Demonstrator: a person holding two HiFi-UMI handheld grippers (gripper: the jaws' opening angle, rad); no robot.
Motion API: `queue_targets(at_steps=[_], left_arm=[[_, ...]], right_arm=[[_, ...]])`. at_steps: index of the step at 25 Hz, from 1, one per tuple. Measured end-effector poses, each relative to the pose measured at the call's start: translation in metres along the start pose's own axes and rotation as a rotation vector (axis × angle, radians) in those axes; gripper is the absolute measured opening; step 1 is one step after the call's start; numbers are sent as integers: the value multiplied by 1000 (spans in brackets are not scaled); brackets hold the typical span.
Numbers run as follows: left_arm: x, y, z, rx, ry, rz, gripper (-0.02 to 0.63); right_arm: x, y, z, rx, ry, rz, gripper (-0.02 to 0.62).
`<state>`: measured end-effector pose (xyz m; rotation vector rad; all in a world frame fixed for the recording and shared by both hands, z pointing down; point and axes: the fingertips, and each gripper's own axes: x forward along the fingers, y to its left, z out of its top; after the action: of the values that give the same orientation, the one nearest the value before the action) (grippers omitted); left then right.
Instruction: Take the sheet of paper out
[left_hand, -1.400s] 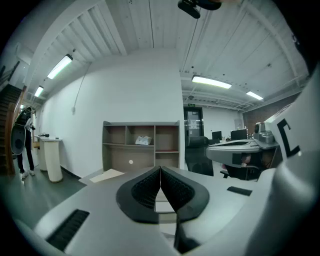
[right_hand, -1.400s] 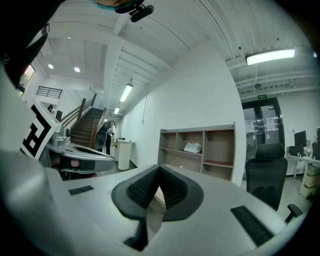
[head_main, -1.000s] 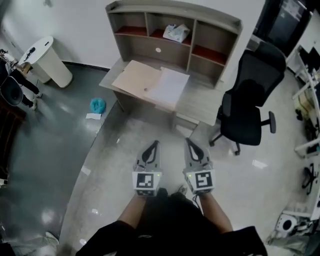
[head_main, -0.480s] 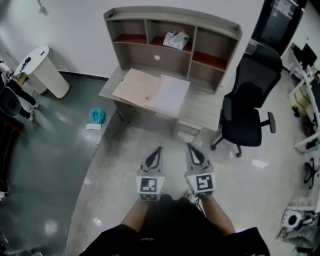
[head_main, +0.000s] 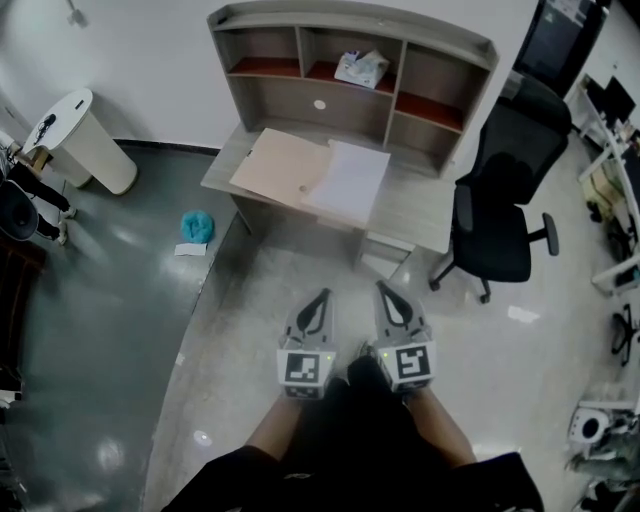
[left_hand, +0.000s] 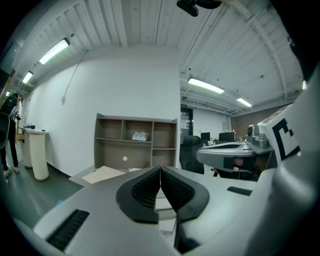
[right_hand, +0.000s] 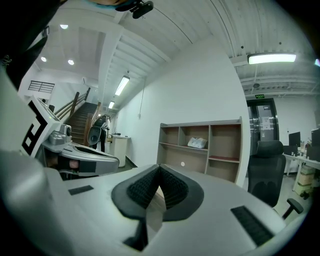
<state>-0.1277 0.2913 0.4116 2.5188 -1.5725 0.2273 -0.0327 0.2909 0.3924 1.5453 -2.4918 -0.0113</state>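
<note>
Sheet of paper (head_main: 350, 180) lay flat on the tabletop (head_main: 400, 215) in the head view, its left edge overlapping a tan board (head_main: 280, 165), below the open shelf unit (head_main: 350, 60). The left claw (head_main: 322, 292) and right claw (head_main: 381, 284) were held side by side over the floor, well short of the tabletop, both pinched shut on nothing. Compared with a second earlier, the teal object (head_main: 196, 227) on the floor and the office chair (head_main: 505, 215) had slid lower in the picture, so the person had apparently stepped closer; the sheet itself had not moved. In the left gripper view, the left claw (left_hand: 160, 167) showed its pads pressed together, with the shelf unit (left_hand: 135, 142) far beyond. In the right gripper view, the right claw (right_hand: 159, 166) was likewise closed and empty. The approach seemed only begun, with no reach yet made.
</note>
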Motion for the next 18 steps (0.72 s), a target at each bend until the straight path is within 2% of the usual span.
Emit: queue_targets(at_steps=[7, 11, 18], left_arm=[[32, 24, 2, 26, 12, 38, 44], [60, 41, -1, 8, 30, 63, 44], [131, 55, 2, 38, 79, 50, 44]], right_arm=[[42, -18, -4, 25, 6, 17, 17], [74, -29, -8, 31, 6, 44, 17], [132, -70, -14, 53, 22, 64, 17]])
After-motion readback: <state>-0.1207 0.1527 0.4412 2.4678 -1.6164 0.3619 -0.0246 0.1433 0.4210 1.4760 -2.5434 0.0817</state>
